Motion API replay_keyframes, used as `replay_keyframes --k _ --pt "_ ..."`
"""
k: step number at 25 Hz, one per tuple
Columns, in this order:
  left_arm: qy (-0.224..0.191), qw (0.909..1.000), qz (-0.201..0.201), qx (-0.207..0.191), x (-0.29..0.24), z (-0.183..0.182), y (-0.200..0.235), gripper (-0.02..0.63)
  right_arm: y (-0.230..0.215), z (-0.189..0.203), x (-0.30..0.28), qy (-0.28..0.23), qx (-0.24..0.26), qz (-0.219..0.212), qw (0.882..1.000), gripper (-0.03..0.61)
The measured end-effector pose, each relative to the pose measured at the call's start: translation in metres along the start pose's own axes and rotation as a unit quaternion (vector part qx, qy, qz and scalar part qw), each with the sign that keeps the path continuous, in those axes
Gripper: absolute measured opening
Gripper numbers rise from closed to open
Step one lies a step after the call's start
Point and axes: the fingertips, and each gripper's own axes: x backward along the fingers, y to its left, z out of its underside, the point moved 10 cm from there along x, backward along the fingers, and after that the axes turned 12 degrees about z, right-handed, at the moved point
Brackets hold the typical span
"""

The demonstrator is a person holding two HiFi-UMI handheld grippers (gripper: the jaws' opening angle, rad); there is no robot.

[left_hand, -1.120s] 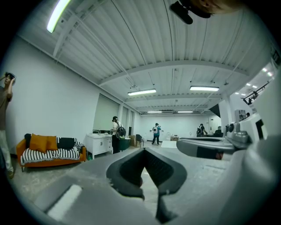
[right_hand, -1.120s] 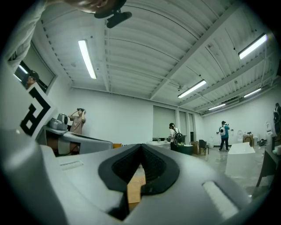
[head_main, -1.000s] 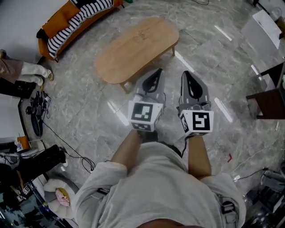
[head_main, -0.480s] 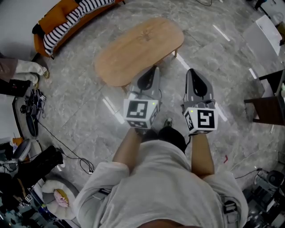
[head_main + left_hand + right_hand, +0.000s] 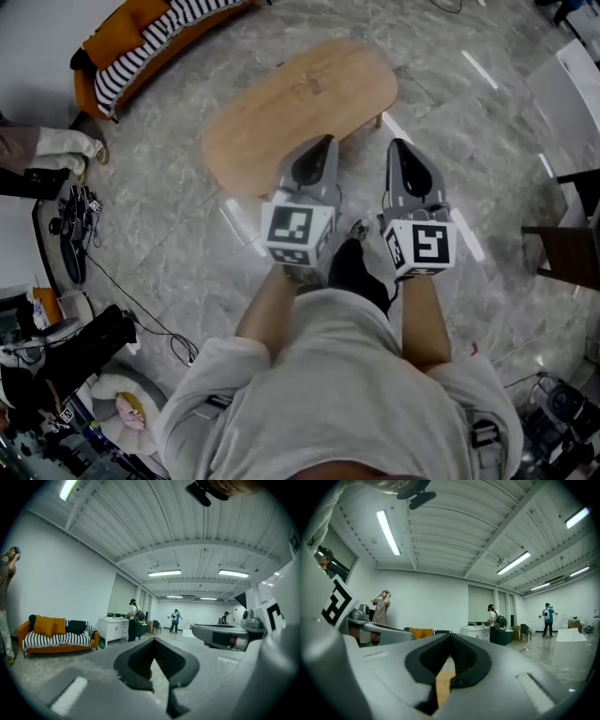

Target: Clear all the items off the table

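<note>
Both forearms reach forward from the torso, roughly parallel and close together. The left gripper (image 5: 325,143) and right gripper (image 5: 397,147) sit side by side, well above the floor (image 5: 187,253), each with its marker cube (image 5: 298,234) facing up toward us. Their noses point toward the table (image 5: 300,98), and in the head view both tips overlap its near edge. In the left gripper view the jaws (image 5: 154,641) are closed tip to tip around a dark teardrop-shaped hollow, with nothing gripped. The right gripper's side shows just beside it (image 5: 220,637). The right gripper view reads the same: the jaws (image 5: 451,635) are drawn together and empty, and a sliver of light wood shows through the slit below the hollow. The table is a long oval of pale wood with a faint knot in the grain near the middle. It stands on short legs on grey marbled tile and lies diagonally across the upper centre of the head view. An orange sofa (image 5: 141,42) with a striped blanket (image 5: 173,33) stands against the wall beyond the table's far left end, well apart from it. Cables (image 5: 77,225) lie tangled on the floor at left. The gripper views show a white cabinet (image 5: 114,627) past the sofa and several people standing far down the room.
</note>
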Motion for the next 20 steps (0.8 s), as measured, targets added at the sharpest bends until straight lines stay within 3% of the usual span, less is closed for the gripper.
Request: replay_keyframes --k 11,20 --pt "0.035 0.9993 -0.007 0.005 -0.134 -0.008 0.032 0.020 -0.085 0.011 -0.115 0.010 -0.027 -0.012 1.000 0.006" --pt "0.062 0.9980 -0.012 0.006 -0.193 -0.001 0.044 0.020 -0.116 0.026 -0.161 0.018 -0.045 -0.027 0.998 0.006"
